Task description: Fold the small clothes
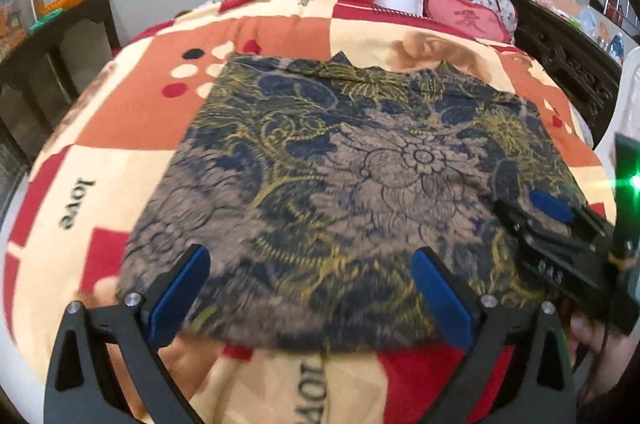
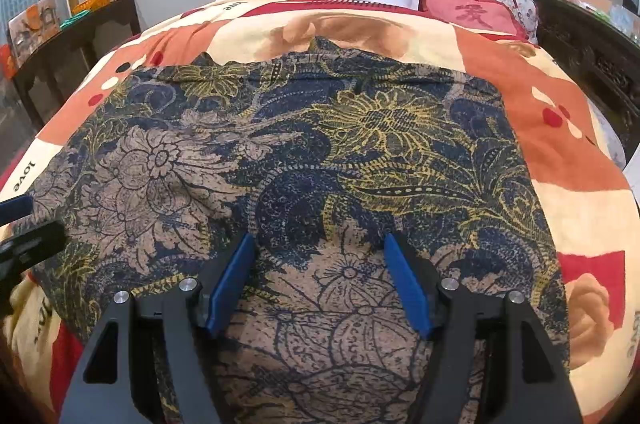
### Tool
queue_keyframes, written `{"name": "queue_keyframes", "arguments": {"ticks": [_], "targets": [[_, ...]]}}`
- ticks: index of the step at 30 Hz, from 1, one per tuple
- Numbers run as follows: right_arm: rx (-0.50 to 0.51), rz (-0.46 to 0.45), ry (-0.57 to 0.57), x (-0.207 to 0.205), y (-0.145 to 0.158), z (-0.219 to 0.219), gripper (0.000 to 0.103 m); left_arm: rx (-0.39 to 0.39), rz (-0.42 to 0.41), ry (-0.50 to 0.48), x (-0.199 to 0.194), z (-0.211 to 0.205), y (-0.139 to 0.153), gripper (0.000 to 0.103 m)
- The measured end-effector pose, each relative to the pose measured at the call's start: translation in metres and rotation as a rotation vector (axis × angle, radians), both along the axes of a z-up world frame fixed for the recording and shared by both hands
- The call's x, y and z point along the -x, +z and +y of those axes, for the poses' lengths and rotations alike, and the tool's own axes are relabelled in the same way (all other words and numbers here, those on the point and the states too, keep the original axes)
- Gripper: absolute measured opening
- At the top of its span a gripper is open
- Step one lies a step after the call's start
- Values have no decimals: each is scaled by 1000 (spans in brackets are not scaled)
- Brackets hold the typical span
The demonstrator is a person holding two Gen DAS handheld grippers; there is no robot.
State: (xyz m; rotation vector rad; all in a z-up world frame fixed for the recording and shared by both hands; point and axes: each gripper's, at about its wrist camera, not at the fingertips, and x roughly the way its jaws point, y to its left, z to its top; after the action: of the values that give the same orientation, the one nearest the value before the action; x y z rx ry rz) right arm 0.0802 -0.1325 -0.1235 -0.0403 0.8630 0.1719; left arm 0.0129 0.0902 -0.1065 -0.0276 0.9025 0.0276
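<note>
A navy, tan and yellow floral garment (image 2: 304, 152) lies flat beneath both hand-held grippers (image 1: 310, 288) (image 2: 320, 280), jaws apart.

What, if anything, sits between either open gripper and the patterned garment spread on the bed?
Nothing visible. The left gripper and right gripper both hang open directly over the patterned garment, which lies flat on the quilt with nothing on top.
</note>
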Motion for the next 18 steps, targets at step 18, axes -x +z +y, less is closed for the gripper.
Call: {"name": "queue_keyframes", "arguments": {"ticks": [18], "targets": [[-2, 1, 0, -1, 0, 1, 71, 150, 9, -2, 20, 16, 3, 102]]}}
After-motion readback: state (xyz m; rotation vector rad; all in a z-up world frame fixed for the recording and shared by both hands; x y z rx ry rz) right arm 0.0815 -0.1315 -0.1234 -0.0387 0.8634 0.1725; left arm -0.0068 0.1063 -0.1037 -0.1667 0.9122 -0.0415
